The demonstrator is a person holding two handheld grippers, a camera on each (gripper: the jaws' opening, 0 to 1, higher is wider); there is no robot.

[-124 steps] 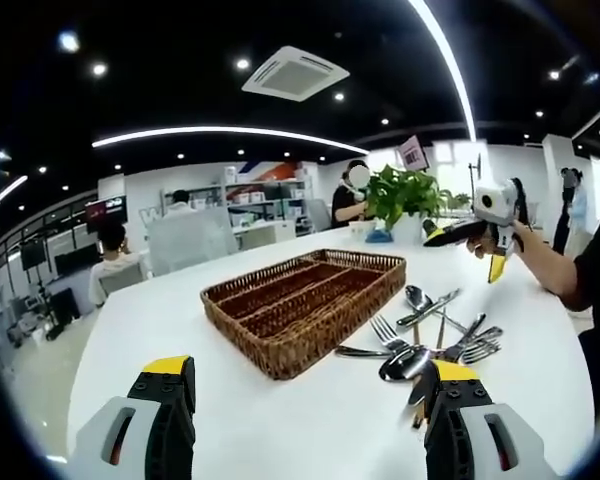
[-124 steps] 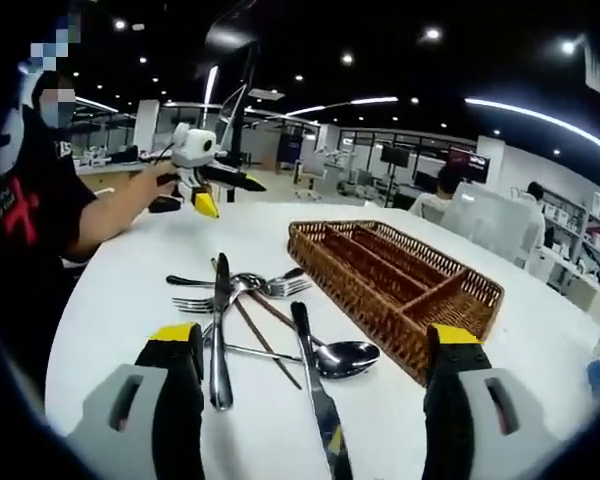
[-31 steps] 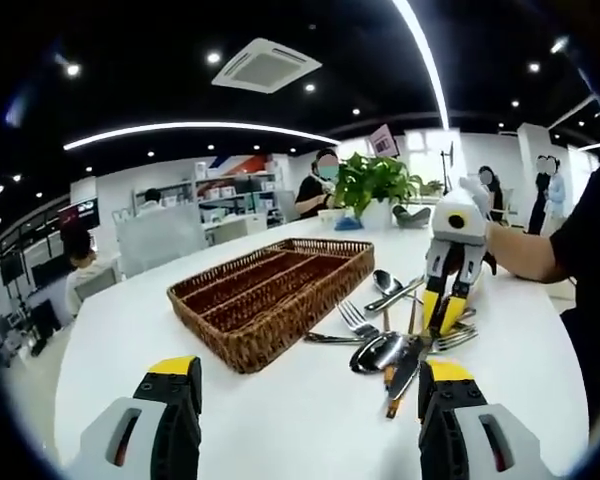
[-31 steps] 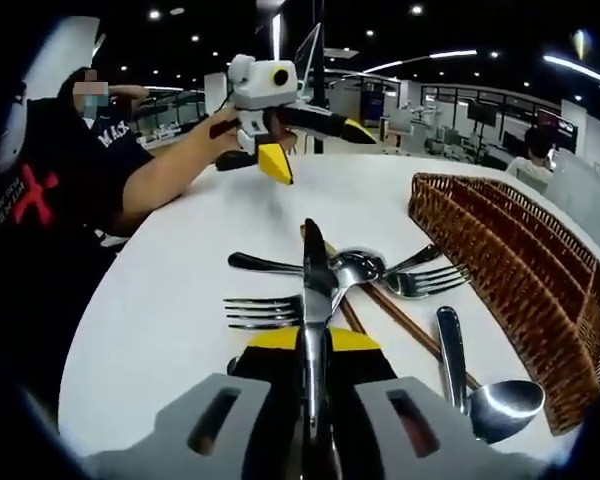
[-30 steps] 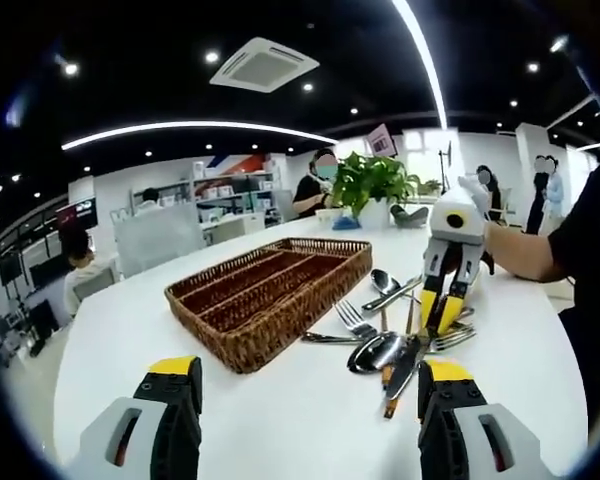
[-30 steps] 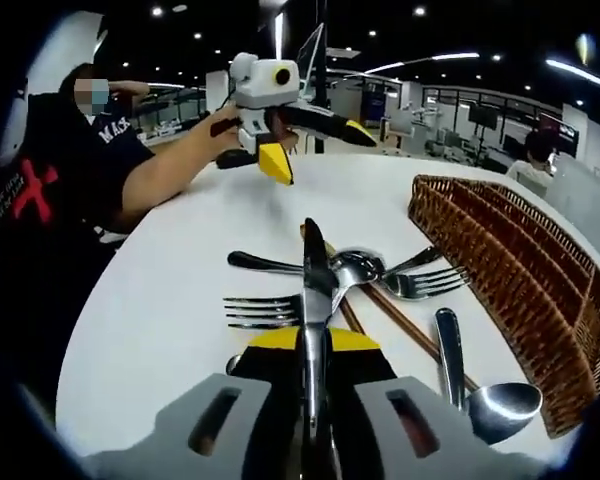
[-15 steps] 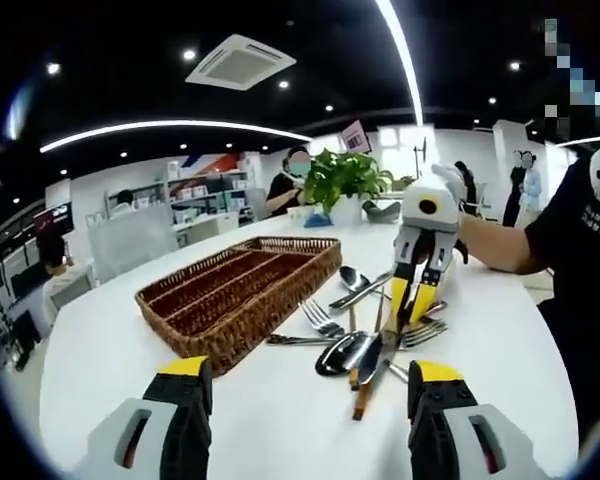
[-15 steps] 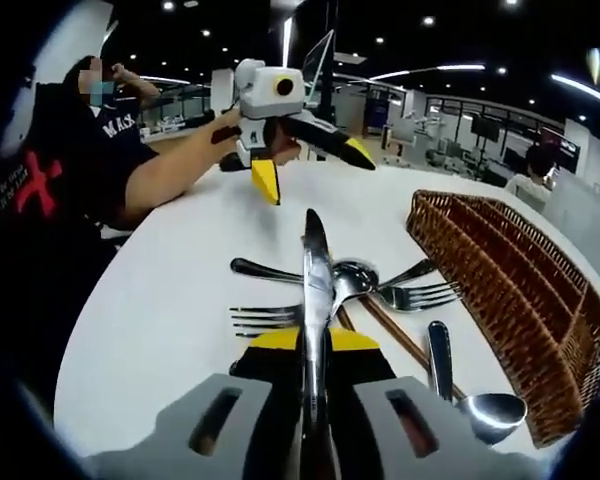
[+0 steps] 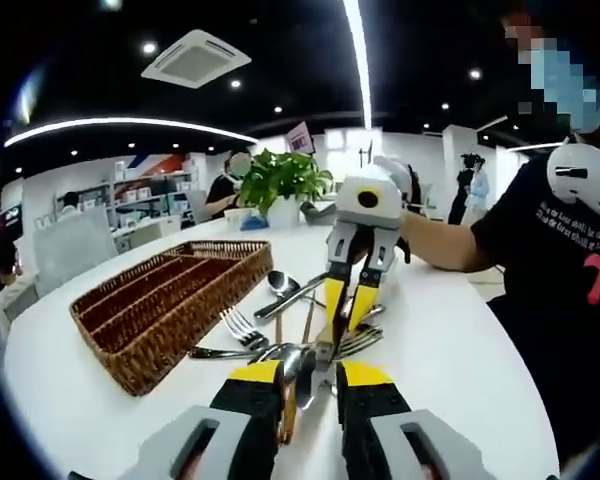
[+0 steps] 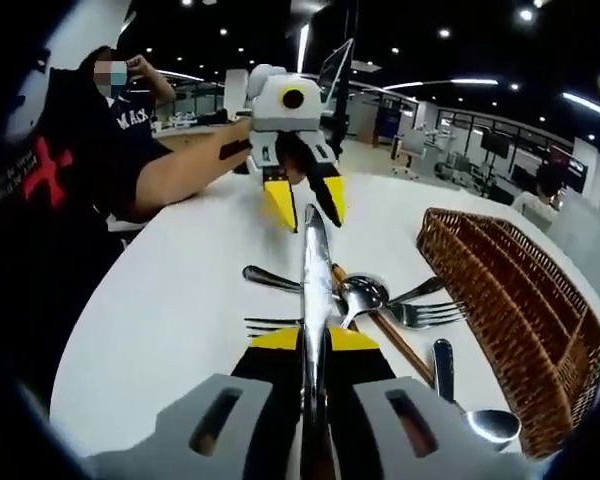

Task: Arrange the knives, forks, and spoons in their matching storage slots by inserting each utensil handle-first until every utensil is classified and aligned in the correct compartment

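Knife (image 10: 313, 290), long and mirror-bright steel, is clamped between the closed jaws of the right gripper (image 10: 313, 345), its blade running forward above the cutlery pile (image 10: 380, 300) on the white table (image 10: 180, 300). Near the blade tip is the left gripper (image 10: 302, 203), its jaws narrowly parted around the blade; whether they touch it cannot be told. The pile holds forks (image 9: 242, 327), spoons (image 9: 279, 283) and wooden chopsticks (image 10: 390, 335). Just beside the pile sits the wicker tray (image 9: 150, 315), brown and split into long slots.
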